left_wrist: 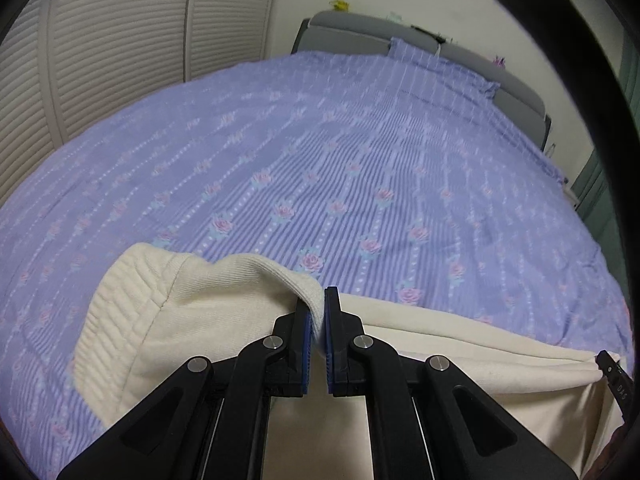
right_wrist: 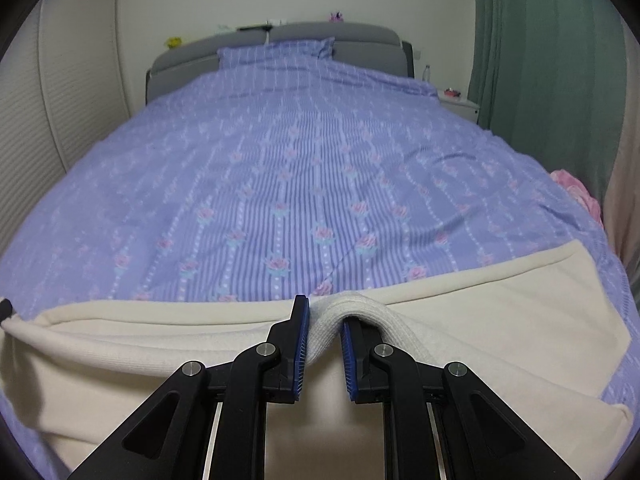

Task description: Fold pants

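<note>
Cream pants (left_wrist: pixel 192 320) lie at the near edge of a bed with a purple floral cover (left_wrist: pixel 320 160). My left gripper (left_wrist: pixel 318 300) is shut on a raised fold of the pants fabric; a ribbed cuff lies to its left. My right gripper (right_wrist: pixel 326 312) is shut on a thick ribbed edge of the same pants (right_wrist: pixel 500 320), lifted a little above the bed cover (right_wrist: pixel 300 160). The cloth stretches between both grippers. The tip of the right gripper shows at the right edge of the left wrist view (left_wrist: pixel 614 372).
A grey headboard (right_wrist: pixel 280 44) and a purple pillow (right_wrist: pixel 276 52) are at the far end. Louvred white closet doors (left_wrist: pixel 100 60) stand on the left. A green curtain (right_wrist: pixel 540 60) and a white nightstand (right_wrist: pixel 460 106) are on the right. A pink item (right_wrist: pixel 580 196) lies at the bed's right edge.
</note>
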`<state>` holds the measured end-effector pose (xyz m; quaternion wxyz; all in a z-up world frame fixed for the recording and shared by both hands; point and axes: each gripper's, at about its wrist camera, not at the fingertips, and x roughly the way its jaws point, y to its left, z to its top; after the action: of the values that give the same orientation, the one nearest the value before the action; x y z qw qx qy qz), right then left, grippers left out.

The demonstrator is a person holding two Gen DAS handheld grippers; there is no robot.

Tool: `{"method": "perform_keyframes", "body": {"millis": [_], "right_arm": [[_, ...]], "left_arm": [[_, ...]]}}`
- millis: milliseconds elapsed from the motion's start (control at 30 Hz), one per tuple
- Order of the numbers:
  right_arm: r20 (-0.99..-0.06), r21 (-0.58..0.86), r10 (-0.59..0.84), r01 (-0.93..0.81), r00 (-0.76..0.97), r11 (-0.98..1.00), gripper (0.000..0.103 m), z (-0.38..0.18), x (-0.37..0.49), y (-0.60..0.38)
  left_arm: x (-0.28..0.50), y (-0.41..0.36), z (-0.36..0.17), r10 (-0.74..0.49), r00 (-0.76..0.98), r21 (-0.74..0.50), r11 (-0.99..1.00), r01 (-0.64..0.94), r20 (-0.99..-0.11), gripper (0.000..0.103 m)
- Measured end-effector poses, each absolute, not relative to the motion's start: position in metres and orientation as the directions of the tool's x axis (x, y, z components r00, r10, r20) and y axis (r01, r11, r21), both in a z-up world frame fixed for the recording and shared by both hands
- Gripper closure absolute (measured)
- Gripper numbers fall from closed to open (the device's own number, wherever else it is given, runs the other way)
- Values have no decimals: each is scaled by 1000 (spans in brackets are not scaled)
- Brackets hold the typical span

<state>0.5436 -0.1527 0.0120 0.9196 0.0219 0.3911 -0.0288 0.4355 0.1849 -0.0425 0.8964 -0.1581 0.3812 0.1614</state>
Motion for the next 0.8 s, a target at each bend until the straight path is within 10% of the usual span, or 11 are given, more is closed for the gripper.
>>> {"method": "perform_keyframes", "body": {"millis": [467,533,600,800], "right_arm": [[-773,-15,-53,65,633,998,84,-26,579,-140],[-778,-1,-25,40,628,999,76,-24,577,-141],[-768,32,30,-8,640,999,56,-18,570,-141],[-734,35,97,-105,672,994,51,13,532,-137]], "left_arm": [[468,190,-72,172,589,-103,909,-403,-790,88],[465,187,-66,168,610,-102,918,-383,-774,70],[458,184,-57,175,643,-108,921,-375,-745,15],[422,153,-18,124,708,-101,958,-268,-695,15]]}}
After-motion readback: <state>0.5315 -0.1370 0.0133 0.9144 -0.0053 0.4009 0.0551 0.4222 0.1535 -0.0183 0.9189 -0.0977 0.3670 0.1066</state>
